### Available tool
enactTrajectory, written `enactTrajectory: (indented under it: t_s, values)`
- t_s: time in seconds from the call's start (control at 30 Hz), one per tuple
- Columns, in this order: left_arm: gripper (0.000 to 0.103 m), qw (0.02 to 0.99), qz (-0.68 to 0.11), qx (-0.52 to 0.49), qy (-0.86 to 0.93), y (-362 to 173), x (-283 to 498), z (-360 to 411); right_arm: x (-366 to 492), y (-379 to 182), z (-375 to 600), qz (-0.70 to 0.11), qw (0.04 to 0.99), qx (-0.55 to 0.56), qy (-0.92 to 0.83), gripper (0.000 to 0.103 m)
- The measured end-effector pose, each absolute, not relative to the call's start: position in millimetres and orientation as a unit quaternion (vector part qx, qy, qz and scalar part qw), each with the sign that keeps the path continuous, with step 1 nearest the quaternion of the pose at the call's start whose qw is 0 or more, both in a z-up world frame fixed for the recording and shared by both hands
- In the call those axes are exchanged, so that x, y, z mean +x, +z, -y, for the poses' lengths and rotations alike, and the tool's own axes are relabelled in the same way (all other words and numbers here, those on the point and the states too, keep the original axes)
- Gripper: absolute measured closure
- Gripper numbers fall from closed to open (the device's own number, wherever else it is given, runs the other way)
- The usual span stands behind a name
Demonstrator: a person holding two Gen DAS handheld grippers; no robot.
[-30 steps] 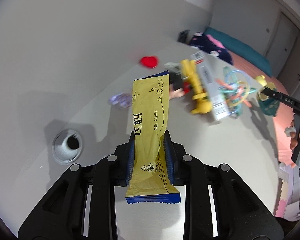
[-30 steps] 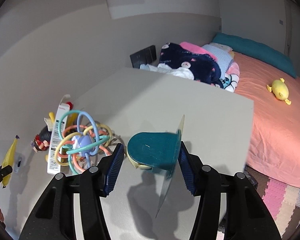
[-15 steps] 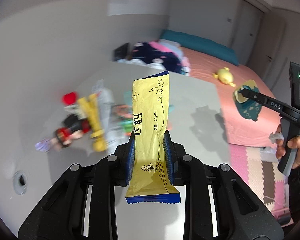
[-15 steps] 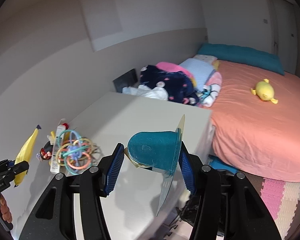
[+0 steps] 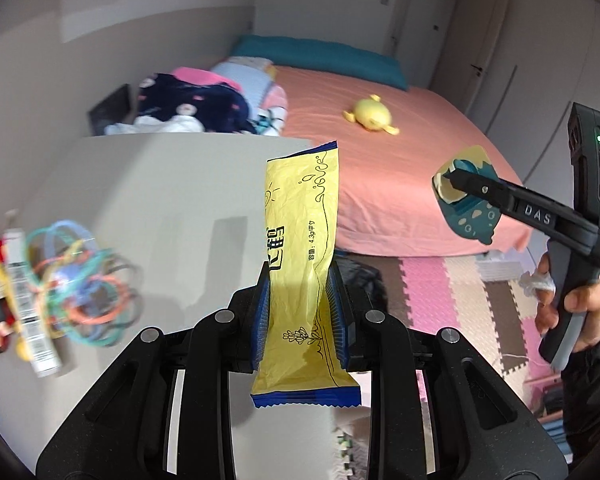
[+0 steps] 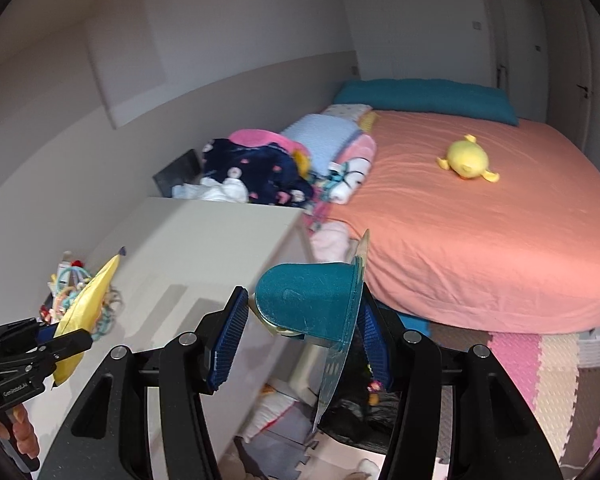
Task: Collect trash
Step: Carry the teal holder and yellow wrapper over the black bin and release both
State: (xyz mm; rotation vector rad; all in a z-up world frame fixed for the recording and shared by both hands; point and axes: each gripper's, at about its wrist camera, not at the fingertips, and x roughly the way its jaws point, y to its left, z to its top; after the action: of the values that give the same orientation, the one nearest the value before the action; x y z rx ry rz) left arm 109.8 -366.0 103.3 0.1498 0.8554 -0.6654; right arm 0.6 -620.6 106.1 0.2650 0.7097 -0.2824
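glossy crinkled foil wrapper [image 5: 300,276], matt cloth bedsheet [image 5: 388,160]

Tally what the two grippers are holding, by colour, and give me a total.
Yellow: 1, the snack wrapper clamped upright in the left gripper.
Teal: 1, the plastic package clamped in the right gripper.
Total: 2 held items, one per gripper.

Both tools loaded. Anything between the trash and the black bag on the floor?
Nothing visible. Left tool grips the yellow snack wrapper, right tool the teal plastic blister pack, both in open air. The black bag lies on the floor below the right tool, beside the white table; only the pack's clear backing overlaps it in view.
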Motion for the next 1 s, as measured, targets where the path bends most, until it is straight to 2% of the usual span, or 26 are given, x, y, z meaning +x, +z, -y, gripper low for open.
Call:
enactTrajectory:
  t_s: [0.6, 0.63, 0.7, 0.73, 1.0]
  values:
    - [0.076, 0.794, -0.452, 0.149, -0.378, 45.1, 142.4, 532.4, -30.2, 60.4, 717.3, -0.363, 0.894, 0.182, -0.191, 0.047]
    - [0.072, 0.788, -0.457, 0.151, -0.383, 40.7, 145.9, 537.6, -29.0, 55.9, 723.7, -0.367, 0.891, 0.189, -0.190, 0.047]
    - [0.019, 0.784, -0.465, 0.168, -0.375, 29.7, 154.0, 552.7, -25.1, 46.6, 732.2, -0.383, 0.883, 0.204, -0.177, 0.038]
    - [0.007, 0.799, -0.450, 0.183, -0.356, 26.4, 156.3, 558.7, -22.9, 40.8, 737.7, -0.391, 0.878, 0.212, -0.177, 0.027]
    - [0.006, 0.805, -0.440, 0.211, -0.337, 17.3, 165.1, 562.2, -23.6, 31.6, 742.1, -0.388, 0.875, 0.201, -0.206, 0.025]
